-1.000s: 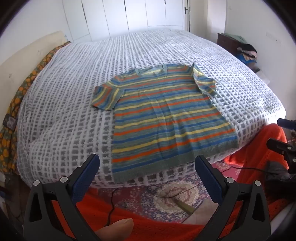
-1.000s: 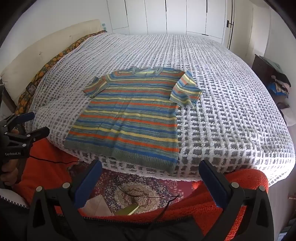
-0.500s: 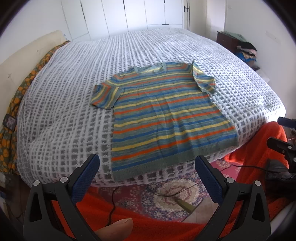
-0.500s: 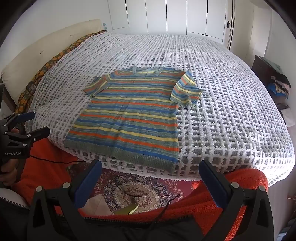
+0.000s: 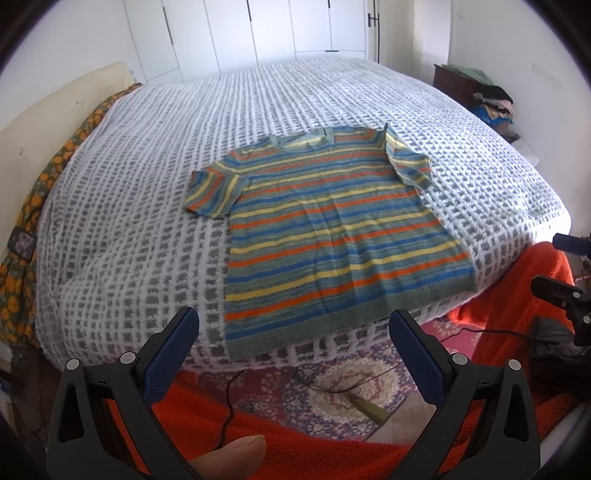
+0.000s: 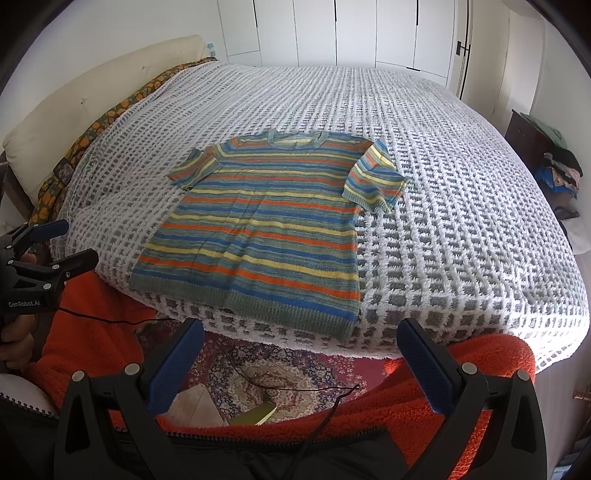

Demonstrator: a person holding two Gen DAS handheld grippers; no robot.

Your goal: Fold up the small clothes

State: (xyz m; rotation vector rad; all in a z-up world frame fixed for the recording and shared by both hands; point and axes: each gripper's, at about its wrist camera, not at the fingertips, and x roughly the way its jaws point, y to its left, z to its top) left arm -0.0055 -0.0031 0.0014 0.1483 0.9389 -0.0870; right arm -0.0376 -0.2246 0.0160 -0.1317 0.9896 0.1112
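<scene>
Big bed (image 5: 122,206) fills most of both views, covered in a chunky white-and-grey waffle-weave blanket (image 6: 461,229) with a grid texture. Laid flat on it near the foot edge is the striped knit t-shirt (image 5: 332,240) — short sleeves, bands of blue, orange, yellow and grey-green, ribbed hem toward the cameras, neck pointing at the white wardrobe doors (image 5: 273,29). One sleeve is folded in a bit over the body.

Below the bed edge there's a patterned rug (image 5: 343,384) and fuzzy orange fabric (image 6: 424,398), with a thin black cable across it.

Left gripper (image 5: 293,347) has its fingers spread wide, holding nothing, hanging short of the hem. Right gripper (image 6: 301,354) same deal — fingers wide apart, empty, not touching the shirt. Blue textured pads on black plastic frames.
</scene>
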